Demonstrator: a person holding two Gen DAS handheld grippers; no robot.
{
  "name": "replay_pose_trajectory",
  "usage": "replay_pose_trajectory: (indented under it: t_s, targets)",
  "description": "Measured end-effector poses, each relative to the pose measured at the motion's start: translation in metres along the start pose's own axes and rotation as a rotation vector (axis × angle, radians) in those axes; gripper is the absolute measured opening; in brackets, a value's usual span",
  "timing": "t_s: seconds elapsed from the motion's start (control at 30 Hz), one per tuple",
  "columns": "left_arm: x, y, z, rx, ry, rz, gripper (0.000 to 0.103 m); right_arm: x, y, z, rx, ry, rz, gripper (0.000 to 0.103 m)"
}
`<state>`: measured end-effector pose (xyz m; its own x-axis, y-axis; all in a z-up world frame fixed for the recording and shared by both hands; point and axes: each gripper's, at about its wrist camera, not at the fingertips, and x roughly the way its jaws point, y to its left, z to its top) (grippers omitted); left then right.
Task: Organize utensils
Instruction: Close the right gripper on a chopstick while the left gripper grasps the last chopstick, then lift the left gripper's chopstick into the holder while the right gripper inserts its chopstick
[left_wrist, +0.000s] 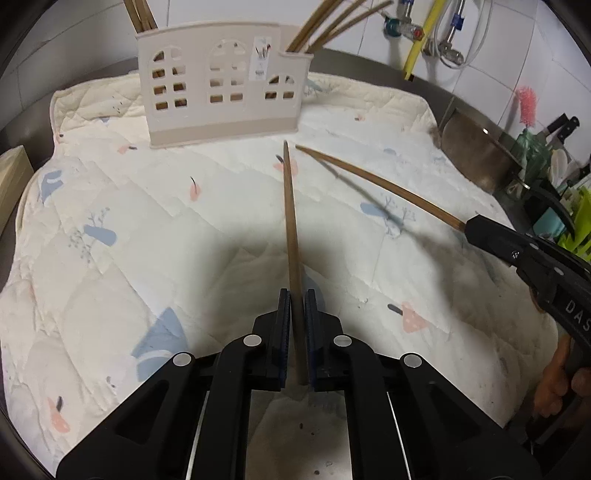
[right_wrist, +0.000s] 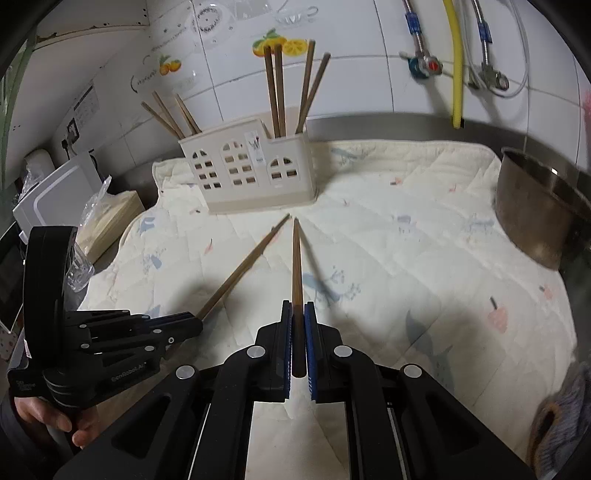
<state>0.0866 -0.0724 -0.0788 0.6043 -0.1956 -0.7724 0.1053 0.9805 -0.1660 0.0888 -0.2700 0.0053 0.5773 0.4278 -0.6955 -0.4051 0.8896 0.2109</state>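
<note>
left hand-held gripper (left_wrist: 295, 306) clamped, right hand-held gripper (right_wrist: 298, 314) clamped

Quilted patterned mat (right_wrist: 406, 229), steel pot (right_wrist: 535, 218) at its edge, yellow hose (right_wrist: 457, 74) on tiled wall (right_wrist: 369, 74)

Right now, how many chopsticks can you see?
9: three in the holder's left end, four at its right end, one in the left gripper, one in the right gripper. More may hide inside.
</note>
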Motion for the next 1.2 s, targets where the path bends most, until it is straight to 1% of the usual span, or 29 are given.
replay_pose_trajectory:
  t_s: [0.1, 0.17, 0.43, 0.67, 0.9, 1.0, 1.2]
  targets:
    - [-0.014, 0.004, 0.006, 0.006, -0.038, 0.004, 0.006, -0.008, 0.003, 0.010, -0.018, -0.024, -0.001, 0.007]
    - [-0.028, 0.006, 0.013, 0.014, -0.077, 0.009, 0.006, -0.013, 0.006, 0.019, -0.036, -0.042, -0.009, 0.007]
    - [-0.077, 0.010, 0.048, 0.077, -0.217, 0.018, 0.006, -0.037, 0.023, 0.069, -0.126, -0.128, 0.015, 0.007]
    - [-0.091, 0.021, 0.075, 0.077, -0.253, -0.004, 0.006, -0.043, 0.043, 0.104, -0.207, -0.145, 0.047, 0.007]
    - [-0.103, 0.028, 0.119, 0.104, -0.276, -0.002, 0.006, -0.044, 0.058, 0.149, -0.273, -0.155, 0.071, 0.006]
    - [-0.109, 0.030, 0.136, 0.115, -0.283, -0.008, 0.006, -0.044, 0.060, 0.168, -0.280, -0.163, 0.084, 0.006]
    - [-0.130, 0.033, 0.175, 0.145, -0.332, 0.027, 0.006, -0.041, 0.064, 0.206, -0.274, -0.186, 0.116, 0.006]
